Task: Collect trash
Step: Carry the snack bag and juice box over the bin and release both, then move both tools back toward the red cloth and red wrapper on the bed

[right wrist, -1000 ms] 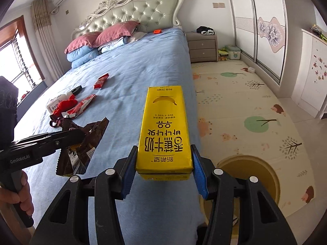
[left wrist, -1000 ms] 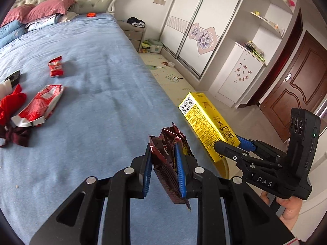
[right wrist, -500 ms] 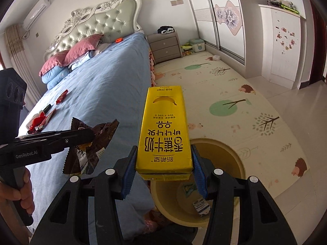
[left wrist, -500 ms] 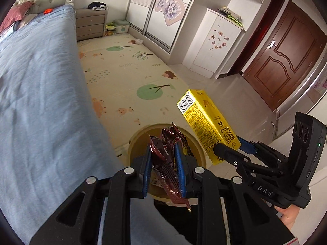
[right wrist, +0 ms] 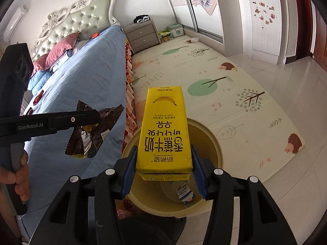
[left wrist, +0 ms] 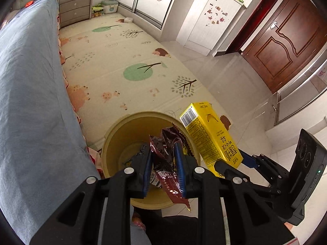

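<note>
Above the mouth of the yellow bin (left wrist: 114,140), a crumpled dark-red wrapper (left wrist: 166,159) sits between the blue pads of the left gripper (left wrist: 163,153), whose jaws have just been opening slightly while the wrapper remains between them. Just beside it, over the bin's rim, the right gripper (right wrist: 163,161) is clamped on a yellow milk carton (right wrist: 164,130). The bin stands on the floor against the foot of the blue bed (left wrist: 30,94), at the edge of a patterned play mat (left wrist: 122,57), with some scraps already lying inside it.
</note>
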Demonstrator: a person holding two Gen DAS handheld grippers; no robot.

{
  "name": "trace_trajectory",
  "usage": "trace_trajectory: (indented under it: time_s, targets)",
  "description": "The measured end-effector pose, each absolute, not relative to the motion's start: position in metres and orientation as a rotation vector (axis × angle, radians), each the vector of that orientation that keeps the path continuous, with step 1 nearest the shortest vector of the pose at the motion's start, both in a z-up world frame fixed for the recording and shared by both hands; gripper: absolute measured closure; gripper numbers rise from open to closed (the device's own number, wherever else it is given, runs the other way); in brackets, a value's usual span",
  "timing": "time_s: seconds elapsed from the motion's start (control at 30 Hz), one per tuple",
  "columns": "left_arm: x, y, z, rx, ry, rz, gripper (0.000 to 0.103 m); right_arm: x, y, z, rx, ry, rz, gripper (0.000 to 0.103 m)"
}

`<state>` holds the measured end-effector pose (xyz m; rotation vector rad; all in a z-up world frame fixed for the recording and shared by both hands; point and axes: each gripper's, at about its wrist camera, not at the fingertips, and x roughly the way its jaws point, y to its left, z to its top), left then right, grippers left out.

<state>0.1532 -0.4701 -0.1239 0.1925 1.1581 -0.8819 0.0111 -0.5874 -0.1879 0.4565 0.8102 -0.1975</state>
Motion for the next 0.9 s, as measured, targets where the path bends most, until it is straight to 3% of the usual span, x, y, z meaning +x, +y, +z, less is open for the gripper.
trace_trajectory:
  time_s: [0.03,0.07,0.1,0.37,0.9]
  targets:
    - [0.159,-0.472,-0.126,0.185,1.172,-0.882,0.052,0.013,-0.588,-0.192,0.462,0.825,-0.200,0.051]
    - [0.162,-0.471,-0.128,0.177,1.183,-0.870,0.035,0.016,-0.589,-0.196,0.463,0.846,-0.208,0.038]
    - [0.164,-0.470,-0.130,0.170,1.181,-0.844,0.013,0.016,-0.590,-0.198,0.465,0.841,-0.222,0.034]
    - [0.172,-0.464,-0.143,0.136,1.246,-0.795,0.012,0.009,-0.592,-0.203,0.488,0.848,-0.239,0.033]
    - [0.144,-0.446,-0.111,0.197,1.118,-0.844,0.011,0.010,-0.565,-0.168,0.421,0.815,-0.223,0.034]
